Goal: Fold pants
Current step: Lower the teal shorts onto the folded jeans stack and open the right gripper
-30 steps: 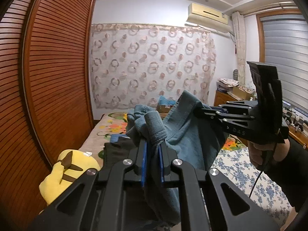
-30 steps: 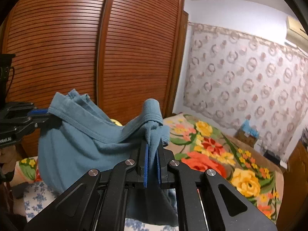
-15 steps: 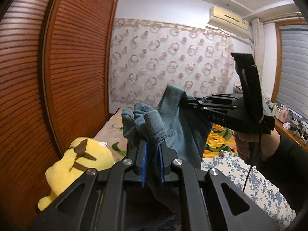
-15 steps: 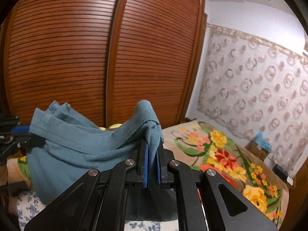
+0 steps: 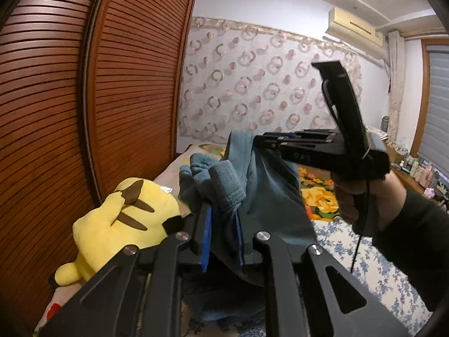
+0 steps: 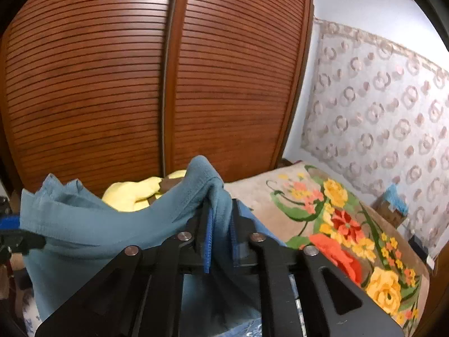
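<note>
The teal-blue pants (image 5: 263,185) hang in the air between my two grippers, over the bed. My left gripper (image 5: 221,210) is shut on a bunched edge of the pants. My right gripper (image 6: 220,213) is shut on another edge of the pants (image 6: 112,233). In the left wrist view the right gripper (image 5: 269,143) comes in from the right, held by a hand, and pinches the cloth just above and behind my left fingers. In the right wrist view the left gripper (image 6: 16,238) shows at the far left edge, holding the other end.
A yellow plush toy (image 5: 123,224) lies on the bed by the brown louvred wardrobe doors (image 5: 84,112). A floral blanket (image 6: 350,224) covers the far bed. A blue-flowered sheet (image 5: 378,275) lies below right. A patterned curtain (image 5: 266,92) hangs behind.
Both grippers have swung left toward the wardrobe and come down, carrying the pants. The two held edges have come closer together. The plush toy now shows larger and nearer.
</note>
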A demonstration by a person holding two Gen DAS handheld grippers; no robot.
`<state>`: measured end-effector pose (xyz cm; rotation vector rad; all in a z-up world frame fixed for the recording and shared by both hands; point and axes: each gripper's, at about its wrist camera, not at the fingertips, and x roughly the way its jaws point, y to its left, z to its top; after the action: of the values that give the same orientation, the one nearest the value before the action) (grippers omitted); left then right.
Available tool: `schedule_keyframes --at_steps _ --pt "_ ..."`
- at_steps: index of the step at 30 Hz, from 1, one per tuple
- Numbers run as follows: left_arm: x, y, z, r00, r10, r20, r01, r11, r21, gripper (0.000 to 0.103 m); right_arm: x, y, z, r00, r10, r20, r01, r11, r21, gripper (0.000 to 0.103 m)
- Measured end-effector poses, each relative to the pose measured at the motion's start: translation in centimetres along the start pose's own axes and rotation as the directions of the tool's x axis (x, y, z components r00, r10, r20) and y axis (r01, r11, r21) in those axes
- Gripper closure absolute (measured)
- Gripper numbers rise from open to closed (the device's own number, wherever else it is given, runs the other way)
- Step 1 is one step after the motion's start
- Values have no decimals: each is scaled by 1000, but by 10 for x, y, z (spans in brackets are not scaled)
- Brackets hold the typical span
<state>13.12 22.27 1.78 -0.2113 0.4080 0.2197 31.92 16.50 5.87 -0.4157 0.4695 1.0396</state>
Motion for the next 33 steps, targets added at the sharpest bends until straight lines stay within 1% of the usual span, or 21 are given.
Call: schedule_keyframes --at_steps 3,4,5,9,11,12,15,18,20,21,23,27,31,33 --pt "5 1 -5 999 23 -24 -23 1000 -9 87 0 -5 -3 1000 -5 -8 5 1000 17 83" --pt "6 1 -7 999 29 -28 -29 1000 -6 87 -2 -7 -6 1000 -4 -9 4 1000 24 78" --pt "7 1 -8 999 35 -30 -35 999 -3 86 -4 -10 -8 1000 2 -12 -1 999 34 76" --pt "10 4 -11 998 42 -52 -42 999 -3 80 -8 -18 -20 999 25 -44 -23 998 57 76" --pt "12 5 -14 997 43 -66 -44 999 -5 74 -9 -20 -29 998 29 -57 -25 997 68 76" --pt "13 5 -14 996 43 -73 -43 999 -5 73 -7 -22 -34 997 32 -66 -27 997 78 76" --pt "15 4 -17 994 44 -97 -44 999 4 67 6 -28 -46 993 0 -117 11 995 96 76" --pt "13 3 -16 993 35 -115 -33 999 13 61 15 -35 -55 989 -17 -144 34 992 121 76" --pt "10 2 -14 993 29 -116 -27 999 19 49 16 -37 -58 989 -19 -148 40 990 136 76" --pt "7 2 -13 993 23 -112 -21 1000 20 46 16 -38 -58 989 -26 -148 47 990 135 75" --pt "4 1 -13 993 16 -113 -13 1000 25 46 13 -38 -60 989 -32 -141 53 988 144 73" --pt "-3 0 -11 993 19 -116 -14 999 39 45 5 -35 -62 991 -41 -128 62 984 166 72" --pt "-9 0 -12 992 26 -124 -20 999 48 44 -11 -28 -63 995 -34 -95 51 980 191 71" --pt "-12 0 -12 992 25 -124 -20 999 45 44 -21 -21 -62 997 -44 -70 57 981 188 65"
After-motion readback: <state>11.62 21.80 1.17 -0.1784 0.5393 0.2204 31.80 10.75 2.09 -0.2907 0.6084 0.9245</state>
